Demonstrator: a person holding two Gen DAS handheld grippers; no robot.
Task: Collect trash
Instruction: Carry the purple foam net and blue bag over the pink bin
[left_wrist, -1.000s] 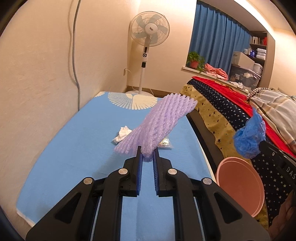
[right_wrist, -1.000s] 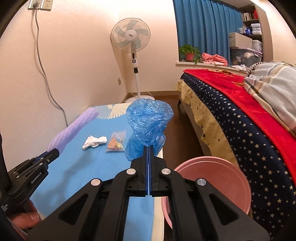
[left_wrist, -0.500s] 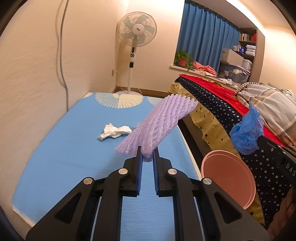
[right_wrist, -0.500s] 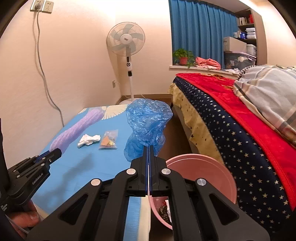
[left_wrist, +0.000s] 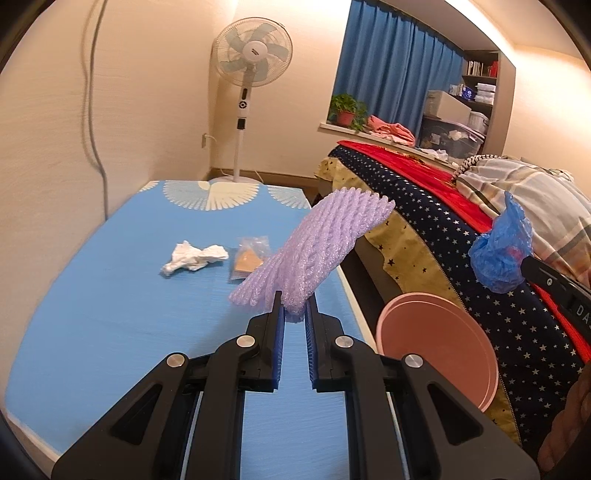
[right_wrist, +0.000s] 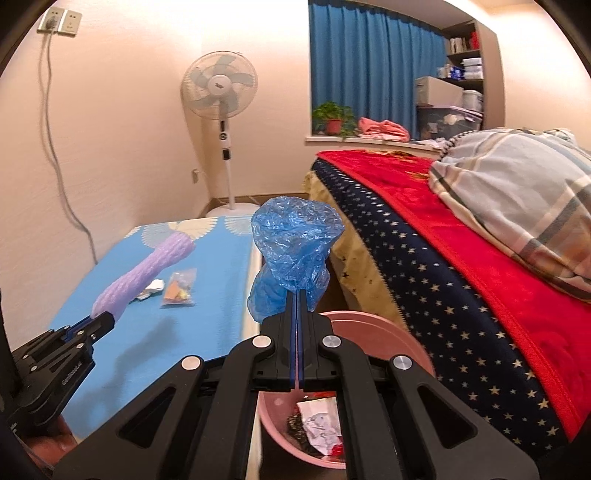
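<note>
Pink plastic trash bin (right_wrist: 388, 332) stands on the floor between the blue mat (left_wrist: 110, 314) and the bed (right_wrist: 461, 295), already holding crumpled scraps. The right gripper (right_wrist: 297, 295), jaws fully closed, pinches a crumpled blue plastic bag (right_wrist: 295, 243) above the bin's near rim. The left gripper (left_wrist: 293, 306), jaws nearly closed, clamps the end of a purple foam net sleeve (left_wrist: 317, 247) over the mat's edge, beside the bin. Release is best made only once each item hangs over the bin's mouth, since both are light and may drift. A white tissue (left_wrist: 194, 256) and a clear snack packet (left_wrist: 249, 258) lie uncollected on the mat.
</note>
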